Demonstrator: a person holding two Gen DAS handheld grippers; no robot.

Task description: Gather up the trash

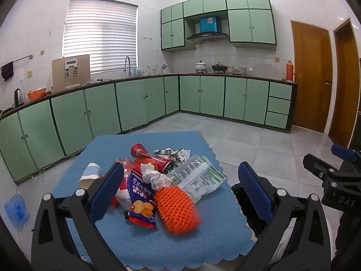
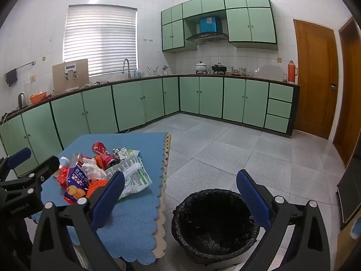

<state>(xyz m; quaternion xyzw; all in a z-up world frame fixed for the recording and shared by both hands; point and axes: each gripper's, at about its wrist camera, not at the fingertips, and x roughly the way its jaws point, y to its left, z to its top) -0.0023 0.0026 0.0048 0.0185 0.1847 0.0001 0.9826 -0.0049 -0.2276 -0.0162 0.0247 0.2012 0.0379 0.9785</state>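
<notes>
Both grippers hung wide open and empty: the left gripper [image 1: 180, 192] above the trash pile [image 1: 162, 180] on the blue tablecloth [image 1: 146, 244], the right gripper [image 2: 180, 194] over the black-lined bin [image 2: 214, 223] on the floor just beside the table.

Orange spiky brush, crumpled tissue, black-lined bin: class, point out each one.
orange spiky brush [image 1: 177, 210], left wrist view, middle of its bristled body
crumpled tissue [image 1: 155, 176], left wrist view, its centre
black-lined bin [image 2: 180, 207], right wrist view, left rim
</notes>
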